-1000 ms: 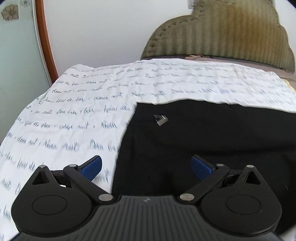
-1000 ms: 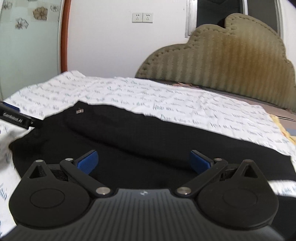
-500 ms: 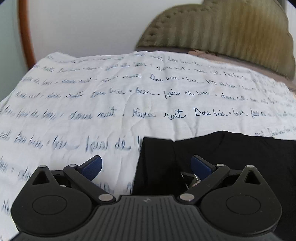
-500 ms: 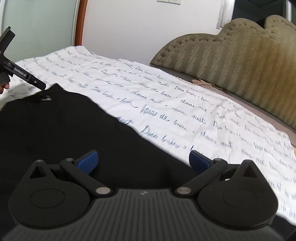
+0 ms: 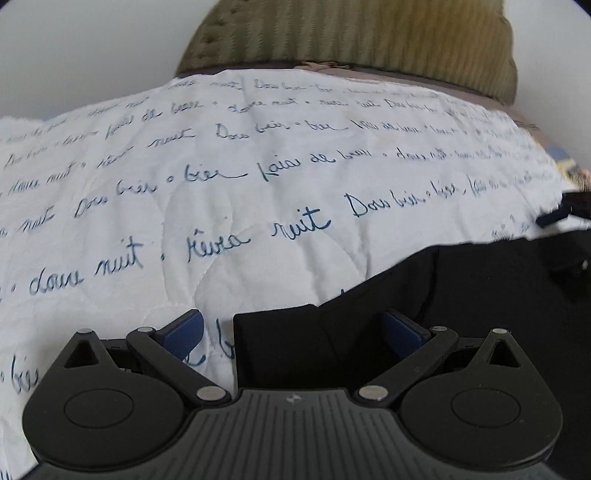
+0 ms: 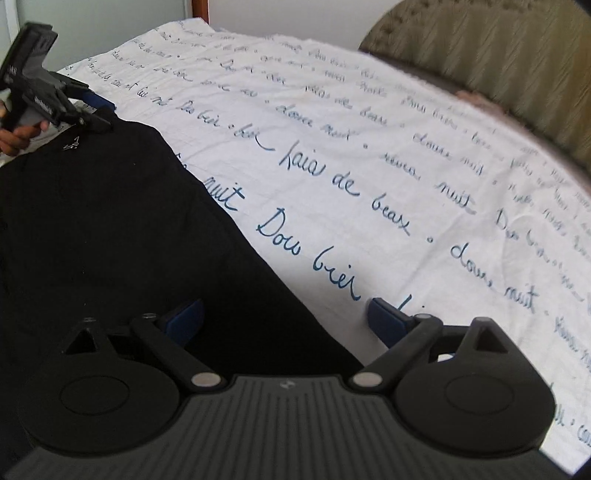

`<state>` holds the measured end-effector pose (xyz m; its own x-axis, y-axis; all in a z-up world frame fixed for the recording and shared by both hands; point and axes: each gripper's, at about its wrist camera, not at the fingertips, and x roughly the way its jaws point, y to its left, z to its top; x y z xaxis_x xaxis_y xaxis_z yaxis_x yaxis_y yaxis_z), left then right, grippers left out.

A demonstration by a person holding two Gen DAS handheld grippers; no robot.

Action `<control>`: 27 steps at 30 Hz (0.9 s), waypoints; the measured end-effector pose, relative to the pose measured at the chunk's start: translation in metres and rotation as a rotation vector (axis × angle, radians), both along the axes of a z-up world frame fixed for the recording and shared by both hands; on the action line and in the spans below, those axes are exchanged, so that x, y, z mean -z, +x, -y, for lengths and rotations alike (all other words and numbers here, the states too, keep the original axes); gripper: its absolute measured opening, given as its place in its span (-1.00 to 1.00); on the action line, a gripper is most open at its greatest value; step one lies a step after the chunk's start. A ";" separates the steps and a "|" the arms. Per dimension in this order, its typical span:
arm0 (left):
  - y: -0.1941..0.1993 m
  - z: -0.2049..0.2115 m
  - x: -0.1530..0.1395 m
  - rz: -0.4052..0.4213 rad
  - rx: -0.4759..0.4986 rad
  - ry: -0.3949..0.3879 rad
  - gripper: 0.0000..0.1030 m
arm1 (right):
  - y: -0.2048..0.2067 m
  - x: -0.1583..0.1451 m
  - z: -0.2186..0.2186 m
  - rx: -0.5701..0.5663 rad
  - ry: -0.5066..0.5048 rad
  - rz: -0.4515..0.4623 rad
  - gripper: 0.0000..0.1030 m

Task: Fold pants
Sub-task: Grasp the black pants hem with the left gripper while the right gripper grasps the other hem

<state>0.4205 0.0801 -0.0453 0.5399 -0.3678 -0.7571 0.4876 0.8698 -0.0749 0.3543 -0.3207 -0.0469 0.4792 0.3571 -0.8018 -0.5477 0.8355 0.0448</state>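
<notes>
One pair of black pants (image 5: 461,314) lies flat on the bed's white quilt (image 5: 258,184) with blue script. The left tongs (image 5: 291,328) are wide open, straddling a pants corner, nothing gripped. The right tongs (image 6: 284,317) are closing but wide, pants edge between the jaws, pads not pressing. Olive headboard (image 5: 351,33) behind. A hand (image 6: 14,136) holds the left tool.

I see a bed (image 5: 517,122) spread with a white script-printed quilt (image 5: 258,192), black pants (image 6: 110,221) lying flat directly on it
</notes>
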 end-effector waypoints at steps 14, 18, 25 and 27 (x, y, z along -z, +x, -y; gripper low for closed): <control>-0.023 0.006 -0.018 0.051 0.025 -0.028 -0.52 | -0.026 -0.007 -0.004 0.034 0.026 0.053 -0.89; -0.038 0.013 -0.029 0.139 -0.001 0.018 -0.61 | -0.044 -0.016 -0.013 0.074 -0.027 0.166 -0.92; -0.049 0.018 -0.039 0.227 -0.095 0.077 -0.61 | -0.076 -0.037 -0.035 0.132 -0.146 0.387 -0.93; -0.059 0.017 -0.049 0.279 -0.092 0.082 -0.61 | -0.090 -0.045 -0.043 0.127 -0.194 0.444 -0.93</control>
